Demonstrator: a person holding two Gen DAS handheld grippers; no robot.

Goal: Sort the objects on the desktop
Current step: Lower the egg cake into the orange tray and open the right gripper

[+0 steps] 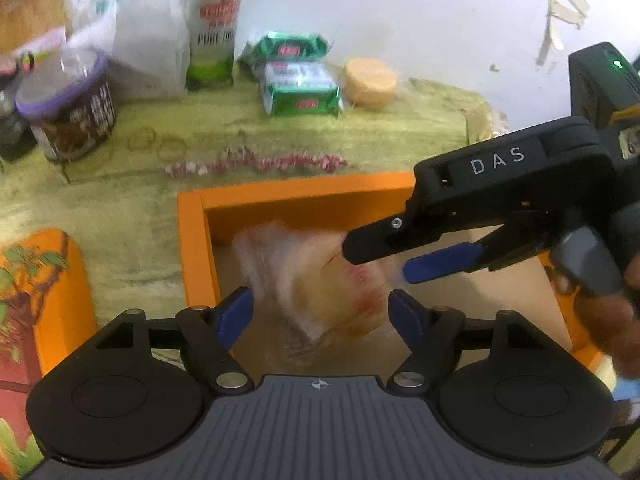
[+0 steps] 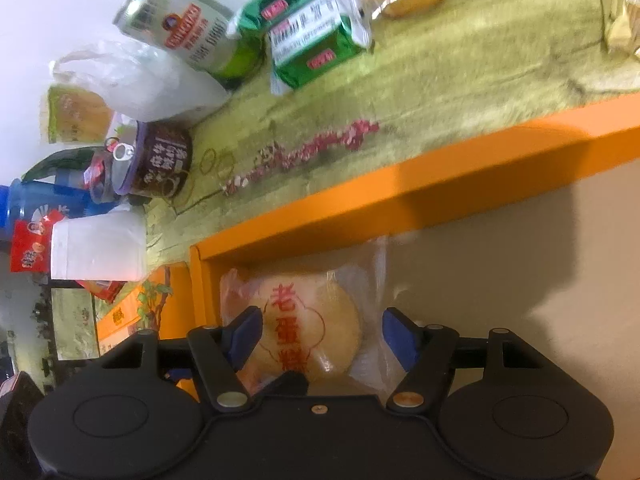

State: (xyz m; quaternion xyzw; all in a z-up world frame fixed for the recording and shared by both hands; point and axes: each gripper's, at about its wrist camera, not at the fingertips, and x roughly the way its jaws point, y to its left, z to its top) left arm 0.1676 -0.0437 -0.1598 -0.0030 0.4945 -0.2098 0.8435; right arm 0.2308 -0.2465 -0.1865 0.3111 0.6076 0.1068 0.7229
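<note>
The cake [image 2: 308, 320] lies in the near left corner of the orange box [image 2: 400, 188]. Both grippers, left [image 1: 320, 312] and right [image 2: 318, 336], stand apart around it, not pressing.

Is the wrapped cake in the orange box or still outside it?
In: the wrapped cake lies on the orange box floor, in its corner.

An orange box [image 2: 400, 184] with a beige floor holds a golden cake in clear wrap [image 2: 308, 320] printed with red characters. Beyond the box lie green-and-white packets [image 2: 316, 40] and a pink-white bead string [image 2: 304, 152].
</note>
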